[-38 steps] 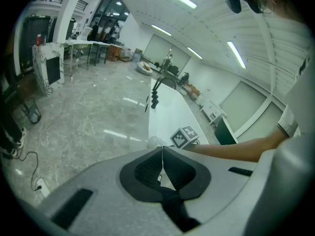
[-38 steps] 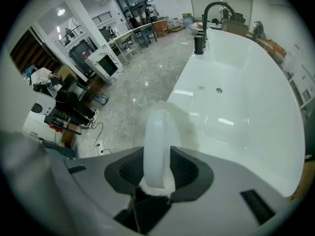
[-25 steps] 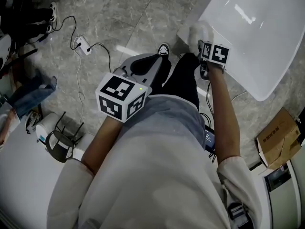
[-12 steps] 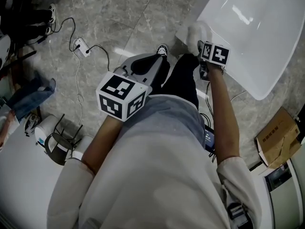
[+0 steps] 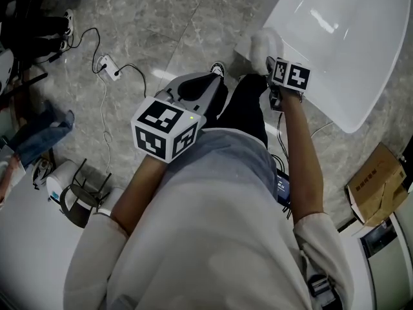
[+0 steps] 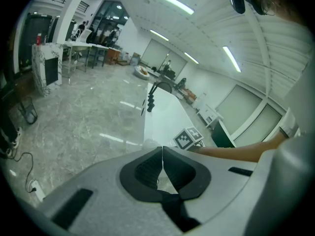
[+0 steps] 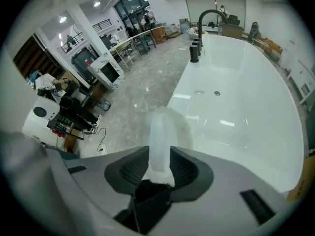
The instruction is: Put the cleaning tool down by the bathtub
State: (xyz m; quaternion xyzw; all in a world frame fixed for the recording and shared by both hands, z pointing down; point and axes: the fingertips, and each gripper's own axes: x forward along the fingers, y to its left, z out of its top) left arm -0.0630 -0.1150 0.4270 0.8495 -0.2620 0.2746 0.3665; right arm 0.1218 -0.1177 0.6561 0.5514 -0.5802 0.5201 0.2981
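Note:
My right gripper is shut on the cleaning tool, a white brush with a pale handle and a fluffy head. In the head view the cleaning tool is held over the near rim of the white bathtub, ahead of the right gripper. The bathtub fills the right side of the right gripper view, with a dark tap at its far end. My left gripper is shut with nothing in it, held near my waist.
A grey marble floor lies around the tub. A white power strip with cables is on the floor at left. A cardboard box sits at right. White machines and a wire stand are at lower left.
The view has shifted slightly; the right gripper with the cleaning tool has edged a little farther up toward the tub rim. The left gripper has barely moved.

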